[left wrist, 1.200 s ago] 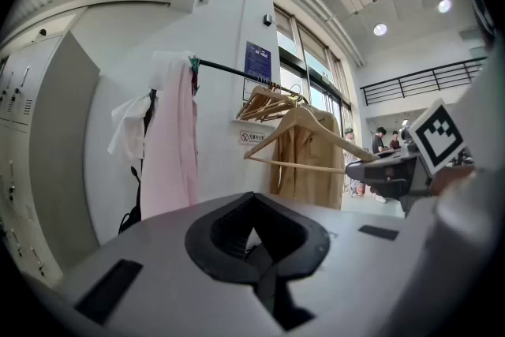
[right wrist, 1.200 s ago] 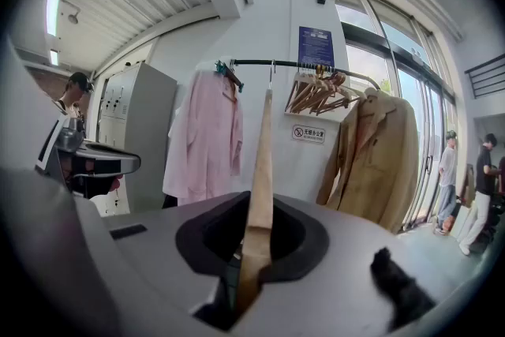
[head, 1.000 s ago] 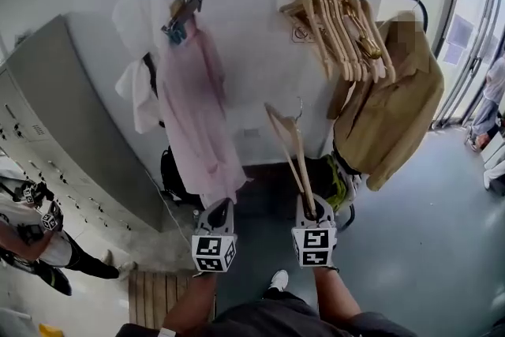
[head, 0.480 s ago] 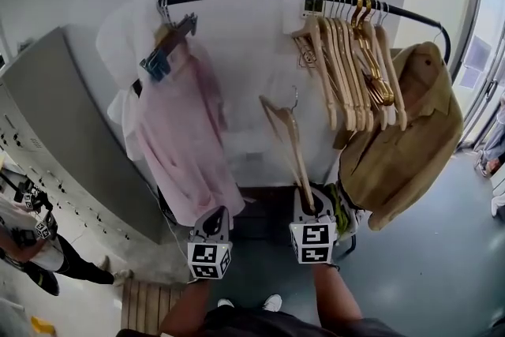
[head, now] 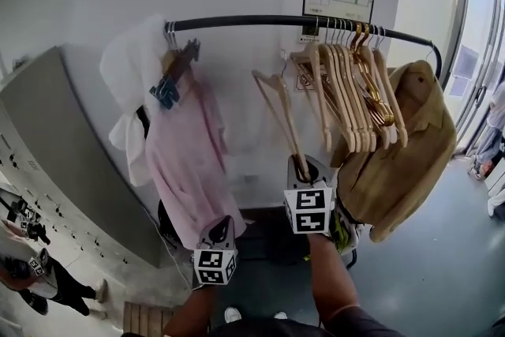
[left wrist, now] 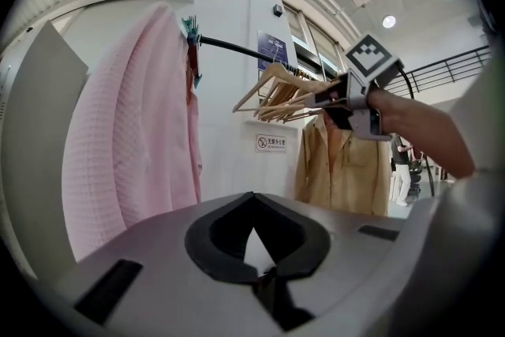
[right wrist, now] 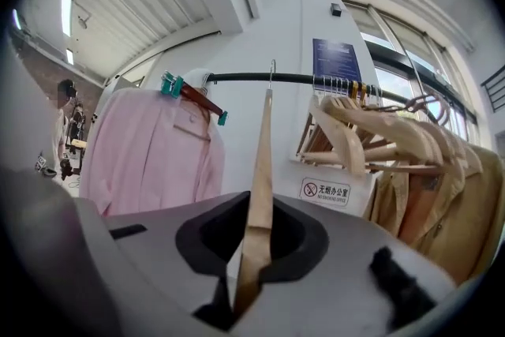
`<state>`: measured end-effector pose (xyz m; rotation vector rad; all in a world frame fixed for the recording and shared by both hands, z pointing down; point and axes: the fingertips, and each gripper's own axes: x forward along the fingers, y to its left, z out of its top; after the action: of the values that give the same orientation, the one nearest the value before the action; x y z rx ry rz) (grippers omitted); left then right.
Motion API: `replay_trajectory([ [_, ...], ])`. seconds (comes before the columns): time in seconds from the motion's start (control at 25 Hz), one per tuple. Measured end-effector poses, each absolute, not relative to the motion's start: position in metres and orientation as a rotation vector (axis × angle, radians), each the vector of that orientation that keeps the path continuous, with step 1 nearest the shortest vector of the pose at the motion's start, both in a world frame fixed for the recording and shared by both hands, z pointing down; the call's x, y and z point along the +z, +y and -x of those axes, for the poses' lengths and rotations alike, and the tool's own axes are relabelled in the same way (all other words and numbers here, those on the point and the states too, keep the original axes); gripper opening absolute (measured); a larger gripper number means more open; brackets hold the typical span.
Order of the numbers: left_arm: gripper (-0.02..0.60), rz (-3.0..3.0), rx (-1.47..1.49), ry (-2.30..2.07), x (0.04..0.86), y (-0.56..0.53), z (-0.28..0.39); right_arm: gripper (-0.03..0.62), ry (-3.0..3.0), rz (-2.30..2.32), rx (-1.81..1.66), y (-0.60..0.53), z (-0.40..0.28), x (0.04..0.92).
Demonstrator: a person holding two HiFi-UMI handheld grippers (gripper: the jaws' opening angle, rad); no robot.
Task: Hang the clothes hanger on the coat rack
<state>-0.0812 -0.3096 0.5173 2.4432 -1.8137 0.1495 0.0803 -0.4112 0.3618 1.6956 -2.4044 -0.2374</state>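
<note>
A bare wooden hanger (head: 281,113) stands tilted up out of my right gripper (head: 303,171), which is shut on its lower arm. Its metal hook (right wrist: 272,73) is just below the black rack bar (head: 260,20), in the gap between a pink shirt (head: 183,162) and a row of empty wooden hangers (head: 355,91). In the right gripper view the hanger (right wrist: 259,177) runs up between the jaws toward the bar (right wrist: 237,78). My left gripper (head: 220,230) hangs lower and to the left, shut and empty, near the pink shirt (left wrist: 126,146).
A tan jacket (head: 402,158) hangs at the rack's right end and a white garment (head: 130,67) at its left end. A grey locker cabinet (head: 47,146) stands at the left, with a person (head: 35,272) beside it. Glass doors (head: 481,75) are at the right.
My right gripper has risen with the hanger, bringing its hook from well under the bar to just below it. The left gripper has shifted a little forward.
</note>
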Motion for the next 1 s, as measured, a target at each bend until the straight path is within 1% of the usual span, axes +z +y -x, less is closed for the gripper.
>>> replay_trajectory([
  [0.28,-0.002,-2.477,0.124,-1.712,0.524,-0.307,0.087,0.043,-2.346,-1.804,-0.291,-0.439,-0.059,0.281],
  [0.4,-0.002,-2.486,0.116,-1.690,0.525,-0.305,0.088,0.043,-2.316,-1.824,-0.269,-0.451,-0.059,0.262],
  [0.56,-0.002,-2.502,0.104,-1.685,0.520,-0.307,0.094,0.044,-2.271,-1.826,-0.234,-0.467,-0.061,0.263],
  [1.0,-0.002,-2.498,0.104,-1.708,0.516,-0.315,0.109,0.044,-2.229,-1.787,-0.141,-0.482,-0.061,0.303],
])
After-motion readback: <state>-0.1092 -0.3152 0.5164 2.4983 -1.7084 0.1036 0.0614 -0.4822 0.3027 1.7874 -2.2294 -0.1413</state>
